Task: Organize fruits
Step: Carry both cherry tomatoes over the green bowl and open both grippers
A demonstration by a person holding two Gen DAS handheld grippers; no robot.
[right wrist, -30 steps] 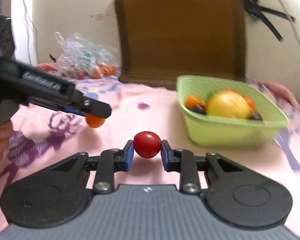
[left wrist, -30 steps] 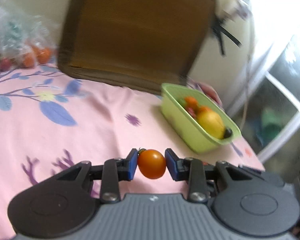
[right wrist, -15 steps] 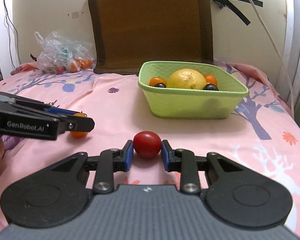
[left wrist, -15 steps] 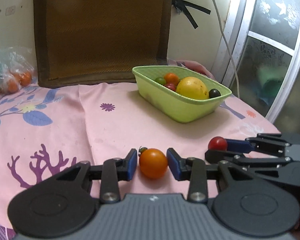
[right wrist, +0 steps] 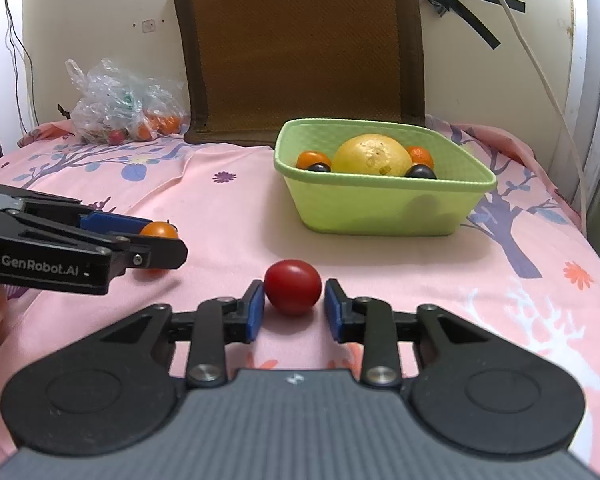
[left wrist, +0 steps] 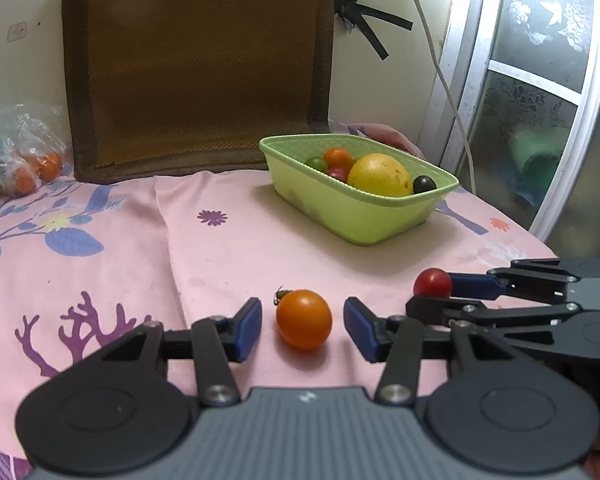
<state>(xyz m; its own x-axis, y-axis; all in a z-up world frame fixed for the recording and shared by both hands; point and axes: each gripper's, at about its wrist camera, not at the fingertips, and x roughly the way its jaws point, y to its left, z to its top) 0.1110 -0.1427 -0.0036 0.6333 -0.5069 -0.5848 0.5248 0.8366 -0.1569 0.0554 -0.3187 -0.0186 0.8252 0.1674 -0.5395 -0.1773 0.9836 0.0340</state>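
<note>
An orange tomato (left wrist: 304, 319) lies on the pink cloth between the fingers of my left gripper (left wrist: 302, 320), which is open with a gap on each side. My right gripper (right wrist: 295, 300) holds its pads beside a red tomato (right wrist: 293, 286) that rests on the cloth, a thin gap showing at the right pad. In the left wrist view the right gripper (left wrist: 432, 296) and the red tomato (left wrist: 433, 282) sit to the right. The right wrist view shows the left gripper (right wrist: 164, 240) at the left with the orange tomato (right wrist: 159, 229). Behind stands a green basket (left wrist: 364, 200) (right wrist: 380, 212).
The basket holds a large yellow fruit (right wrist: 370, 155) and several small tomatoes and dark fruits. A clear plastic bag (right wrist: 120, 108) of fruit lies at the back left. A brown mat (left wrist: 196, 68) leans on the wall. A window frame (left wrist: 572, 120) borders the right side.
Both grippers came down to the cloth and steadied. My left gripper opened and let go of the orange tomato. The right pads eased slightly off the red tomato.
</note>
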